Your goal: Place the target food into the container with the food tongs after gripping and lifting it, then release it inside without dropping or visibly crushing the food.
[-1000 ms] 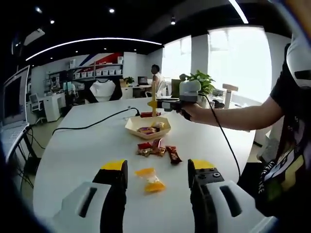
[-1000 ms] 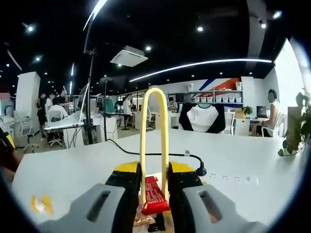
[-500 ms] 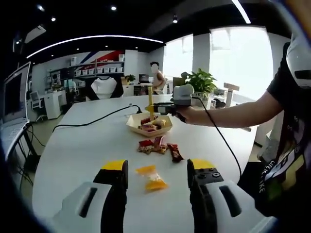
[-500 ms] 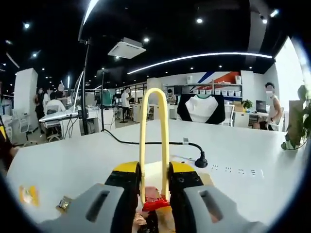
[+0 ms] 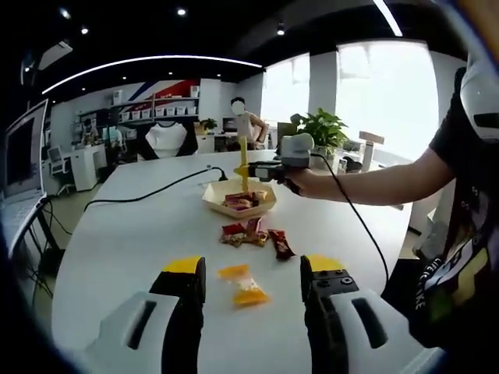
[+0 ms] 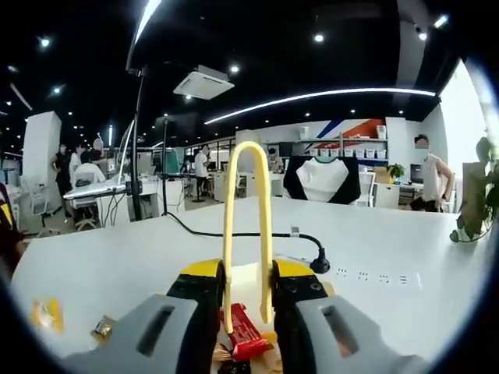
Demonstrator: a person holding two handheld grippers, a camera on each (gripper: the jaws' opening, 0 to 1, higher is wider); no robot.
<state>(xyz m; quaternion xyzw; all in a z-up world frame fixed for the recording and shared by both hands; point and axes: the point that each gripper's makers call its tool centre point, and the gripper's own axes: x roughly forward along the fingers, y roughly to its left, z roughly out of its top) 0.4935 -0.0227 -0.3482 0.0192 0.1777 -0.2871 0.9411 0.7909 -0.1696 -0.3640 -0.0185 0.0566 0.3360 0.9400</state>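
In the left gripper view, the left gripper (image 5: 252,292) hovers low over the white bench (image 5: 132,241), its jaws spread wide with nothing between them; an orange-wrapped candy (image 5: 242,286) lies on the bench in the gap. Beyond it sits a small cluster of red-wrapped snacks (image 5: 256,234), then a cream paper tray (image 5: 238,200) holding more snacks. The right gripper (image 5: 265,168) reaches over the tray, yellow plastic tongs (image 5: 243,162) upright in it.

In the right gripper view, the jaws are clamped on the yellow tongs, whose loop rises upward. A red-wrapped snack bar (image 6: 242,333) lies just below the tong tips, over the tray; whether it is gripped, I cannot tell.
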